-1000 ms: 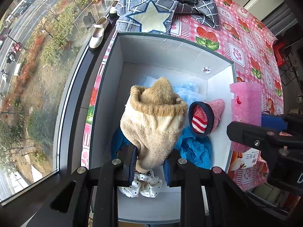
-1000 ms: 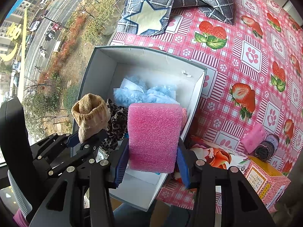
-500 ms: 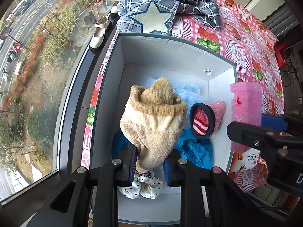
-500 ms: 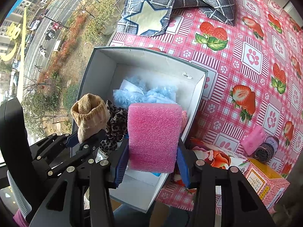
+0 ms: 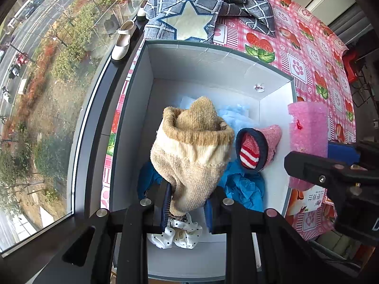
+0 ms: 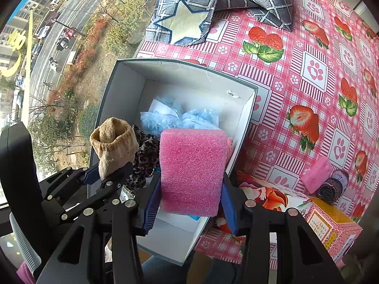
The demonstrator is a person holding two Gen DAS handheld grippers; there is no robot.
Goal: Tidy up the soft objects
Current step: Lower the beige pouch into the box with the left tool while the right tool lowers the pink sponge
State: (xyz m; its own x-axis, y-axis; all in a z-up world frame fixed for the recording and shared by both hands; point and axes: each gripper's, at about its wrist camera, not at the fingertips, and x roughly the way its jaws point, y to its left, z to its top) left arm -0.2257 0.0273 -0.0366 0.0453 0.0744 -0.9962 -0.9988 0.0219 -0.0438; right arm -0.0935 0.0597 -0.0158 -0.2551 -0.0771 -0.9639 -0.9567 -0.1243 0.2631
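surface: strawberry tablecloth by window | left tool pinching tan sock | right tool pinching pink foam

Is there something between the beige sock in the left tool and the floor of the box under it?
Yes. Directly under the beige sock lie a blue cloth and a white dotted cloth, so it would land on them, not on the box floor.
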